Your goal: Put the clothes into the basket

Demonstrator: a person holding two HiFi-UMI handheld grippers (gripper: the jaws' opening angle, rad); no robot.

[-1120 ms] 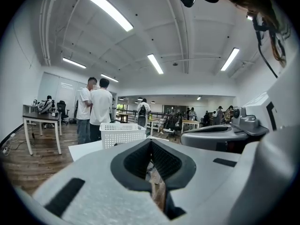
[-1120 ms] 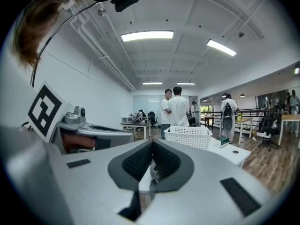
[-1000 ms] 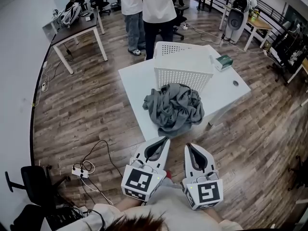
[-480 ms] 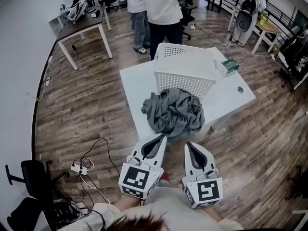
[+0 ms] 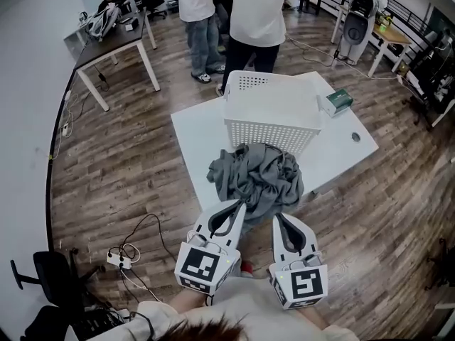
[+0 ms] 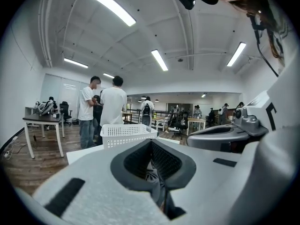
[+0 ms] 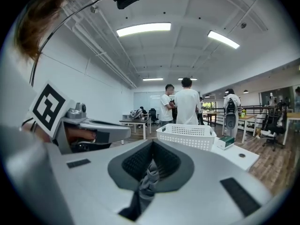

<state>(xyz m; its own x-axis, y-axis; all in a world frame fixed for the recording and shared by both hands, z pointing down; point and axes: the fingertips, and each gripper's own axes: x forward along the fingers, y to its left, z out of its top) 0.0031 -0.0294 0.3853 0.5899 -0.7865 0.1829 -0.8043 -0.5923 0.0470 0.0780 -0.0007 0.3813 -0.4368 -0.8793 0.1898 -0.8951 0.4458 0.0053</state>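
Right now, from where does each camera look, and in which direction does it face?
Head view: on the person's head, steeply down at table, grey clothes, basket; left gripper, right gripper below.
Left gripper view: on the left gripper, along its shut fingers toward the basket; right gripper at right.
Right gripper view: on the right gripper, along its shut fingers; left gripper at left.
Shared: both gripper views show the basket.

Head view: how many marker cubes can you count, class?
2. One marker cube sits on the left tool; the other cube on the right tool. None seems hidden.
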